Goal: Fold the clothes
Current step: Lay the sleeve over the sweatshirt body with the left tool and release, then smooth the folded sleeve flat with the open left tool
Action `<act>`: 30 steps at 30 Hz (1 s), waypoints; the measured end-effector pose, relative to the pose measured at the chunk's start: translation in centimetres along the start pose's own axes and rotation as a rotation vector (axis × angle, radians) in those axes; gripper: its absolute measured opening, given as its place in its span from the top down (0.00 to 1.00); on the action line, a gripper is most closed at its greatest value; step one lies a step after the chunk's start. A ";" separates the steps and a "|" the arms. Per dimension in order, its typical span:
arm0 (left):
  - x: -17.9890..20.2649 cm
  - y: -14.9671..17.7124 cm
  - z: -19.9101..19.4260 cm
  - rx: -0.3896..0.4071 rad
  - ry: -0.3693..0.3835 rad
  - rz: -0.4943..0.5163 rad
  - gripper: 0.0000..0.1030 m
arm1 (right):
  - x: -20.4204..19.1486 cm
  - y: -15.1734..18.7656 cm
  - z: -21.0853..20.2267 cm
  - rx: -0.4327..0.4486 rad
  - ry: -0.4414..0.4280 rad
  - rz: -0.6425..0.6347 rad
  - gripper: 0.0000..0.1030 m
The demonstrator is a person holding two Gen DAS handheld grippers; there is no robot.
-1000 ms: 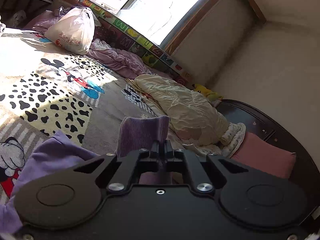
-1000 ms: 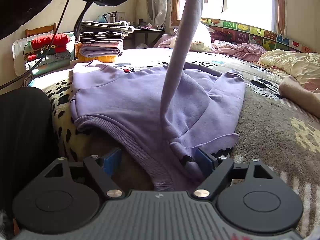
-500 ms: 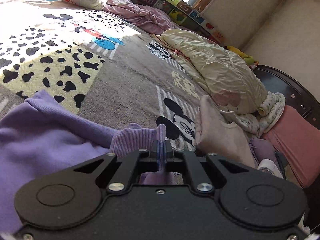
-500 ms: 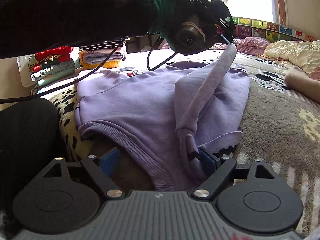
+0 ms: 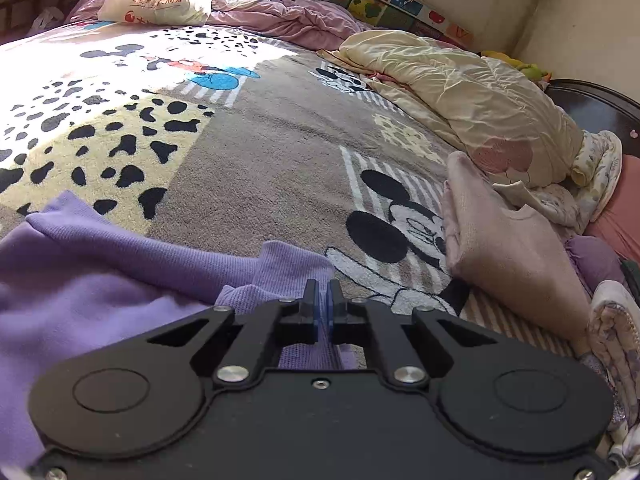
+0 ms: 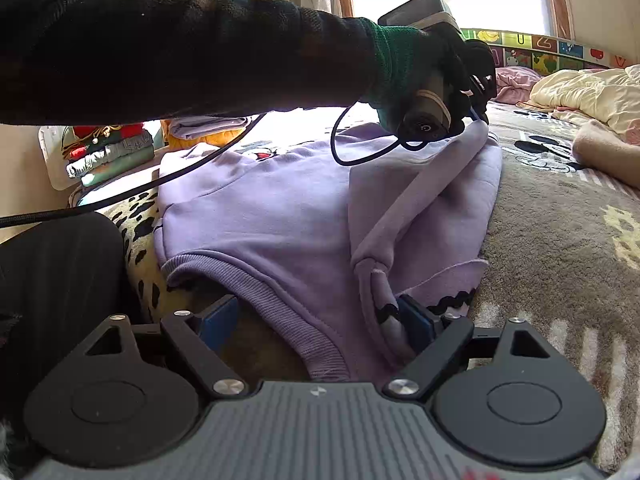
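Observation:
A lilac sweatshirt [image 6: 272, 208] lies flat on the patterned bed blanket [image 6: 560, 232]. Its sleeve [image 6: 416, 196] is laid diagonally across the body. My left gripper [image 5: 323, 300] is shut on the ribbed sleeve cuff [image 5: 288, 264] and holds it low over the sweatshirt's far edge; it also shows in the right wrist view [image 6: 476, 116], held by a gloved hand. My right gripper [image 6: 320, 320] is open at the near hem [image 6: 280, 308], its right finger [image 6: 416, 324] touching the bunched sleeve fabric.
A folded beige garment [image 5: 508, 256] lies to the right on the blanket. A cream quilt [image 5: 460, 96] and pink bedding [image 5: 288, 20] lie beyond. Stacks of folded clothes [image 6: 108, 152] stand at the left. A cable [image 6: 160, 184] trails from the left gripper.
My left gripper has come down from high above the bed with the cuff, laying the sleeve across the sweatshirt's body. My right gripper has stayed at the hem.

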State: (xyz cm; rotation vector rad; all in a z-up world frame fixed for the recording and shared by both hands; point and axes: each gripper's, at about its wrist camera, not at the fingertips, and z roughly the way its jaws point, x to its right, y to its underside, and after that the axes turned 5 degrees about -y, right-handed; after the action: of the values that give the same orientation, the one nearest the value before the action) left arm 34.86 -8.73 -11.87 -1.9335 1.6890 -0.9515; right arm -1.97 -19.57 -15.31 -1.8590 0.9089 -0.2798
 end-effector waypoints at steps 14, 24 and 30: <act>-2.1 6.2 -11.8 0.067 0.205 0.324 0.77 | -0.1 -0.3 -1.0 0.054 0.024 0.009 0.22; -2.0 9.5 -11.3 -0.008 0.207 0.363 0.78 | -1.4 0.1 -0.8 0.017 0.093 -0.050 0.22; -4.0 12.2 -18.7 0.062 0.288 0.393 0.78 | -1.4 -0.2 -2.6 0.057 0.098 -0.021 0.23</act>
State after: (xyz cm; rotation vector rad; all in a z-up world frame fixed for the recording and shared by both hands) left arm 12.86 -4.65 -8.31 -1.3971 2.0707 -1.1440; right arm -4.33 -20.31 -13.67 -1.8163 0.9381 -0.4086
